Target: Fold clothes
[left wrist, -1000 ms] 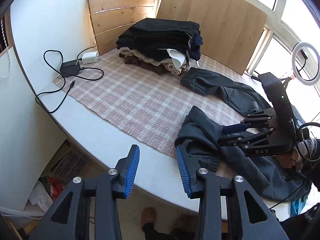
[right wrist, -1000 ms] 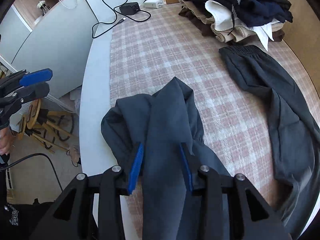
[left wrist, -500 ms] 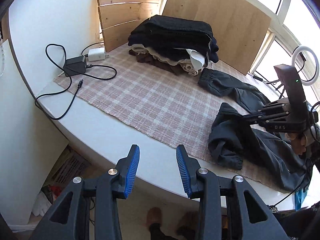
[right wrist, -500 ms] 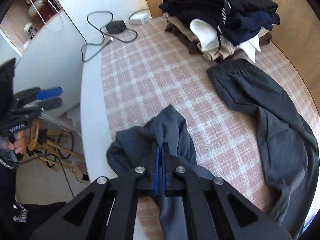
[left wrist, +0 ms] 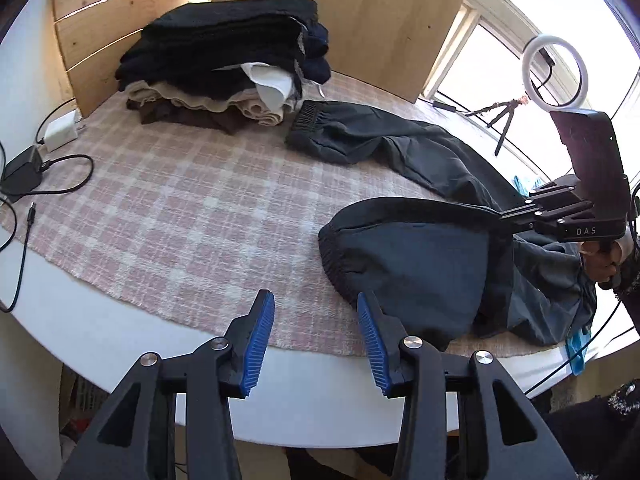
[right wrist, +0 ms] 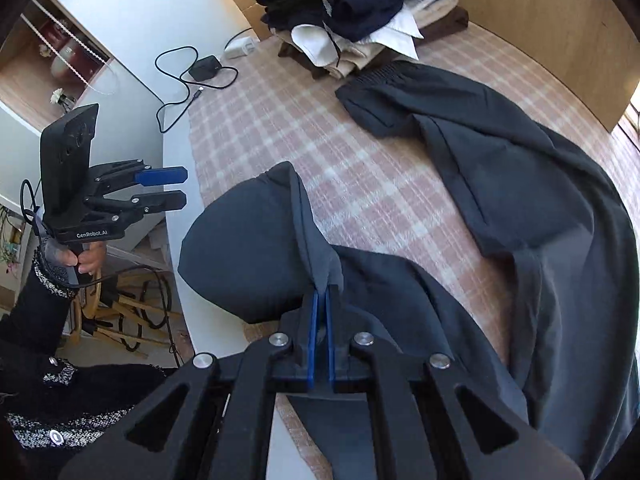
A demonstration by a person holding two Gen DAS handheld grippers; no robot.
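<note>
Dark grey trousers lie sprawled across a pink checked cloth on a white round table. My right gripper is shut on a fold of one trouser leg and holds it raised, so the cuffed end hangs in a hump. My left gripper hovers over the table's near edge, just left of that cuff. Its jaws are opening and nothing is between them. The other leg and the elastic waistband rest flat toward the back.
A stack of folded clothes stands at the back against wooden boards. A charger with cables lies at the left edge. A ring light on a tripod stands by the window.
The right gripper closed on the trouser leg and lifted it up and sideways. The left gripper came in over the table edge toward the cuff, and its jaws spread a little wider.
</note>
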